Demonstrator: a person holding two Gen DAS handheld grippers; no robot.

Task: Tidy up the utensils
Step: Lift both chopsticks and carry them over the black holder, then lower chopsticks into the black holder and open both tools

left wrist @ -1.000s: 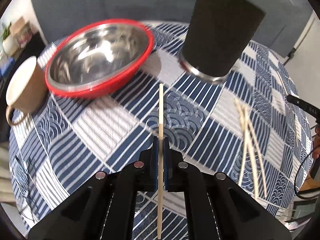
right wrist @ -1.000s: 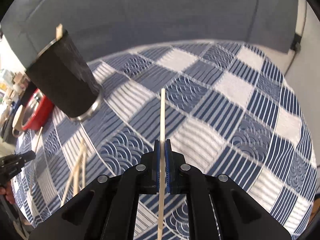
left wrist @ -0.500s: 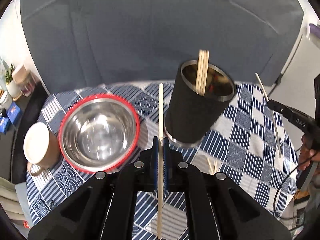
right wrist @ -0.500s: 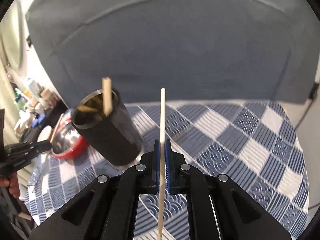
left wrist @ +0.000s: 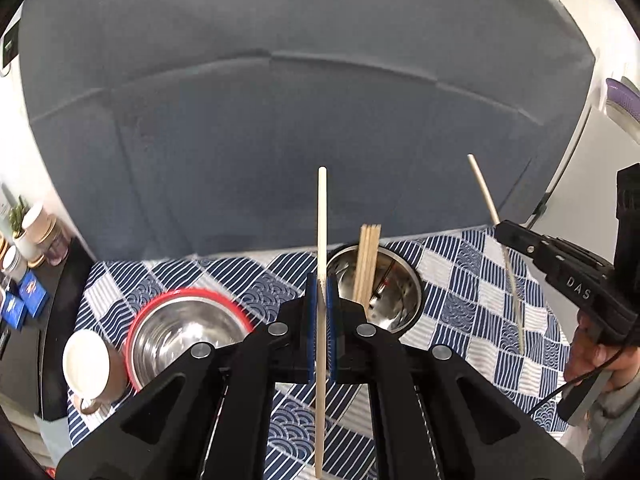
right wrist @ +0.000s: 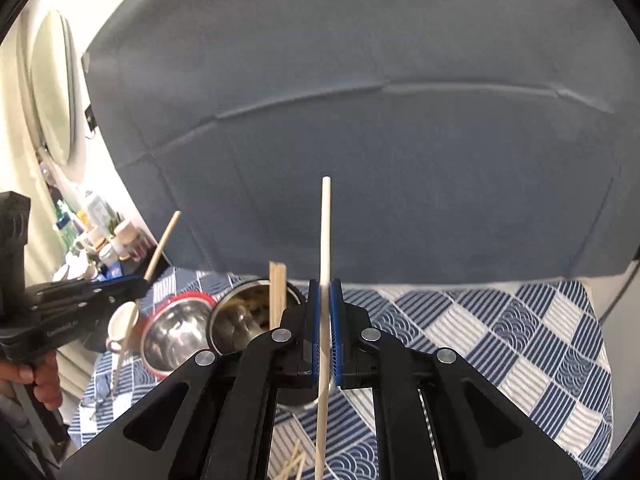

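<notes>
My left gripper [left wrist: 321,280] is shut on a wooden chopstick [left wrist: 321,216] that stands upright between its blue pads. It hangs above the table, just left of a black steel-lined holder [left wrist: 404,292] with several chopsticks [left wrist: 369,256] in it. My right gripper [right wrist: 325,286] is shut on a paler chopstick [right wrist: 325,232], right of the same holder [right wrist: 236,324]. Each view shows the other gripper off to the side: the right one [left wrist: 505,233] with its chopstick [left wrist: 486,196], the left one [right wrist: 138,282] with its chopstick [right wrist: 162,246].
A red-rimmed steel bowl [left wrist: 180,332] and a paper cup [left wrist: 86,364] stand left of the holder on the blue-and-white patterned cloth [right wrist: 500,340]. Loose chopsticks [right wrist: 294,465] lie near the front. A grey upholstered back [left wrist: 280,120] rises behind the table. A cluttered shelf [right wrist: 100,236] is at left.
Both grippers have risen with their chopsticks still gripped. The holder and bowl have dropped lower in both views, and the holder's open mouth now shows from above.
</notes>
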